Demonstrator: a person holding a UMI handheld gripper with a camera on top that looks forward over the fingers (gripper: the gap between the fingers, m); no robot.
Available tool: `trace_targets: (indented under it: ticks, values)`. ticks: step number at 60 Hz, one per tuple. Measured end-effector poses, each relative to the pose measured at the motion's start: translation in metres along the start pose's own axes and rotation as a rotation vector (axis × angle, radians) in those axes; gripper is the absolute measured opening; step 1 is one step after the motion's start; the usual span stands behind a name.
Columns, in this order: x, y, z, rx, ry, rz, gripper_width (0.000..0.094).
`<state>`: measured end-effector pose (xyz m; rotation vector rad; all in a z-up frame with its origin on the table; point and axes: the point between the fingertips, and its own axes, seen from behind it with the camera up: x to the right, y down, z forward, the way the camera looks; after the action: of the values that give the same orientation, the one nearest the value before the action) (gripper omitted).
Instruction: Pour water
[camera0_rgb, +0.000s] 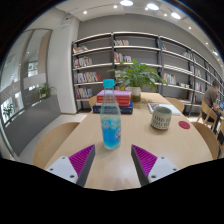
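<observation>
Between the jaws, nothing yet: we see the gripper (108, 163) spread wide, its two pink pads well apart over the bare wooden table (60, 140). No finger touches anything.

Just ahead of the jaws, slightly toward the left finger, stands the water bottle (111, 117), upright, blue cap on, blue label round its middle. It looks clear; we cannot tell how full it is.

Farther on, beyond the right finger, a pale cup (161, 117) with a patterned side sits on the table, and a small pink thing (184, 125) lies just beside it. We cannot see into the cup.

Beyond the bottle: a stack of books (115, 101), then a potted plant (136, 74), then bookshelves (150, 55) along the far wall.

Our judgement: the task is barely begun. Bottle not grasped, cap apparently on, nothing poured. Left: close on the bottle, carry to the cup, tip.
</observation>
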<state>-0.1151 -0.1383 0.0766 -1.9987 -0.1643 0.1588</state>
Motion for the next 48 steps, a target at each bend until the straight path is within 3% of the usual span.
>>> trace_targets:
  ticks: [25, 27, 29, 40, 43, 48]
  values:
    - [-0.014, -0.062, 0.13, 0.098, 0.015, 0.018, 0.0737]
    - [-0.015, -0.064, 0.135, 0.11, 0.016, 0.01, 0.0696]
    - [-0.013, -0.067, 0.139, 0.126, 0.023, 0.001, 0.0594]
    - [-0.012, -0.071, 0.148, 0.157, 0.012, 0.006, 0.0464]
    - [-0.012, -0.07, 0.149, 0.165, 0.003, 0.015, 0.0376]
    - [-0.012, -0.071, 0.149, 0.165, -0.023, 0.014, 0.0369]
